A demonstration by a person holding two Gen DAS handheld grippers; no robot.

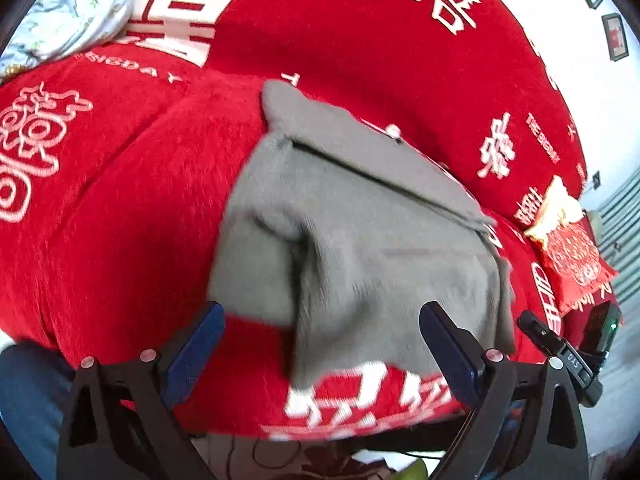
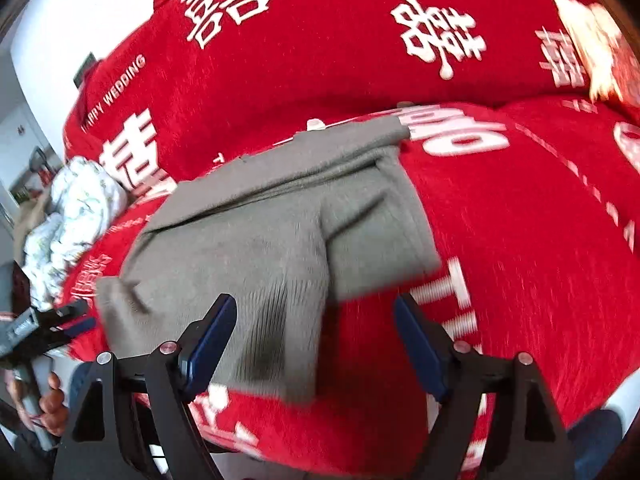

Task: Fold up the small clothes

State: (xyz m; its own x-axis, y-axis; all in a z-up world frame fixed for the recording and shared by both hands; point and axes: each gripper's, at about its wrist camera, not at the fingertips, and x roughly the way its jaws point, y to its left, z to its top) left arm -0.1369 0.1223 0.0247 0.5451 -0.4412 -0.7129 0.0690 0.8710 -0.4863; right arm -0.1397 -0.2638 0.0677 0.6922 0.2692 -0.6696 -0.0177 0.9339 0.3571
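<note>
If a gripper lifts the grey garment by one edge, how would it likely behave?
The grey garment would probably droop limply: it already lies in soft folds and creases. Its fuzzy knit looks unlikely to slip from the pads. It may drag on the plush red blanket.

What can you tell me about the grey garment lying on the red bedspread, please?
The grey garment is a small, soft, fleecy-looking piece, seemingly shorts, with a band-like seam across its far edge. It lies flat but rumpled on the red bedspread, part folded, one flap lapping over the other near the bed's edge. Both the left gripper and the right gripper hang open just before it, neither holding it.
</note>
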